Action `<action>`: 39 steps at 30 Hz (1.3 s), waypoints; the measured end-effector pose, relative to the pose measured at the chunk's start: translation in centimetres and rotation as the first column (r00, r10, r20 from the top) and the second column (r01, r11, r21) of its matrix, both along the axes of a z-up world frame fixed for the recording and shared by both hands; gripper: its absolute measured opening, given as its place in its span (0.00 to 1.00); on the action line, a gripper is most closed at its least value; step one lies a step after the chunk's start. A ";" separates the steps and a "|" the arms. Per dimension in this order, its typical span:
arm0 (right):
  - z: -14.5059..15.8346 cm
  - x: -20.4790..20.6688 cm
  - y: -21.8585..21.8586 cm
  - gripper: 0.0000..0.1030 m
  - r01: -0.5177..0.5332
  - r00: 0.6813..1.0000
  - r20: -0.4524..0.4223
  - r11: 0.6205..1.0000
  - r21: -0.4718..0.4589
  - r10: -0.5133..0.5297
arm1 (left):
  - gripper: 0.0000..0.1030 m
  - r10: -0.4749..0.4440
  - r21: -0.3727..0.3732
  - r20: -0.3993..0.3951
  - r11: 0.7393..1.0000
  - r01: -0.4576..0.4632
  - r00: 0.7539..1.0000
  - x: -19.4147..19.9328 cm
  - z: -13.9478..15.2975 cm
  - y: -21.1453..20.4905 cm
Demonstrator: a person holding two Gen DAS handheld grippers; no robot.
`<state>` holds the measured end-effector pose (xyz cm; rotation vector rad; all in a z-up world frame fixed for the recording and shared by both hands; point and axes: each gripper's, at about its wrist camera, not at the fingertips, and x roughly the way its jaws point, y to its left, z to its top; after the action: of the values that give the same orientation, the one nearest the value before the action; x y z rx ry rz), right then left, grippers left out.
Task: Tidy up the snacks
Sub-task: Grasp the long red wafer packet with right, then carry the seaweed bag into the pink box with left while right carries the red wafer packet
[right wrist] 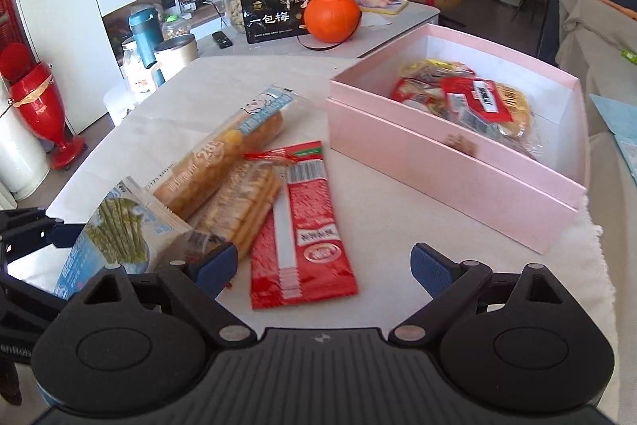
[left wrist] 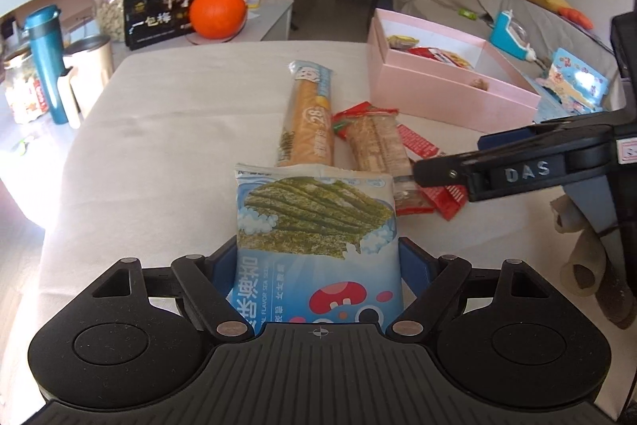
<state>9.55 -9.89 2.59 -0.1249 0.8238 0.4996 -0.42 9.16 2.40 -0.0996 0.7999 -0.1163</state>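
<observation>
The seaweed snack packet (left wrist: 318, 237) is pinched between the jaws of the left gripper (left wrist: 318, 261), held just above the bench (left wrist: 179, 114). The right gripper (right wrist: 324, 265) is spread wide and empty, poised over the red sachet (right wrist: 304, 230).

The task is judged partly done: several wrapped snacks (right wrist: 466, 98) are already lying inside the pink box (right wrist: 438, 162), while four items are left outside it — the held seaweed packet, the long bread stick pack (left wrist: 308, 118), the cracker pack (left wrist: 378, 146) and the red sachet.

The box is set at the far right of the bench, its near wall facing the loose snacks. Open cloth is seen between the pile and the box, so a clear path is judged available. The bench's left edge is well apart from the pile.
</observation>
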 end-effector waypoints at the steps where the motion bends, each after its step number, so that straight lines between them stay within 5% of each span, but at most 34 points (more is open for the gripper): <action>1: -0.3 0.6 0.9 0.91 0.003 1.000 -0.007 1.000 -0.002 -0.003 | 0.83 0.010 -0.004 -0.004 1.000 -0.010 1.000 -0.2 -0.1 0.4; 6: -1.9 2.6 3.8 0.80 0.013 1.000 -0.005 0.999 -0.047 -0.013 | 0.83 0.032 -0.034 -0.013 0.999 -0.032 0.999 -1.3 -0.2 2.1; 10: -1.4 0.7 3.3 0.55 -0.083 0.996 0.011 0.991 -0.102 0.085 | 0.83 0.028 -0.064 -0.008 0.998 -0.029 1.000 -1.5 -0.1 2.3; 19: -0.7 -4.2 -5.0 0.55 -0.041 0.999 -0.039 0.985 -0.166 0.034 | 0.83 -0.152 -0.135 -0.005 0.979 0.150 0.988 -0.1 -0.3 -2.7; 33: -1.5 -2.3 -6.6 0.69 0.031 0.999 -0.016 0.994 -0.102 -0.033 | 0.83 -0.208 -0.035 -0.042 0.978 0.207 0.977 2.3 -0.5 -6.3; 35: -1.2 -2.1 -6.5 0.50 0.002 1.000 -0.022 0.995 -0.096 -0.005 | 0.83 -0.219 -0.032 -0.044 0.976 0.217 0.975 2.6 -0.5 -6.6; 39: 0.3 -2.5 -7.5 0.45 -0.005 1.000 -0.008 0.993 -0.118 0.004 | 0.83 -0.260 -0.052 -0.041 0.965 0.258 0.965 3.0 -0.2 -7.5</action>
<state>7.06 -17.40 2.85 -0.2337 0.8606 0.4555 2.57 1.63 2.22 -0.0406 0.8550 -0.3817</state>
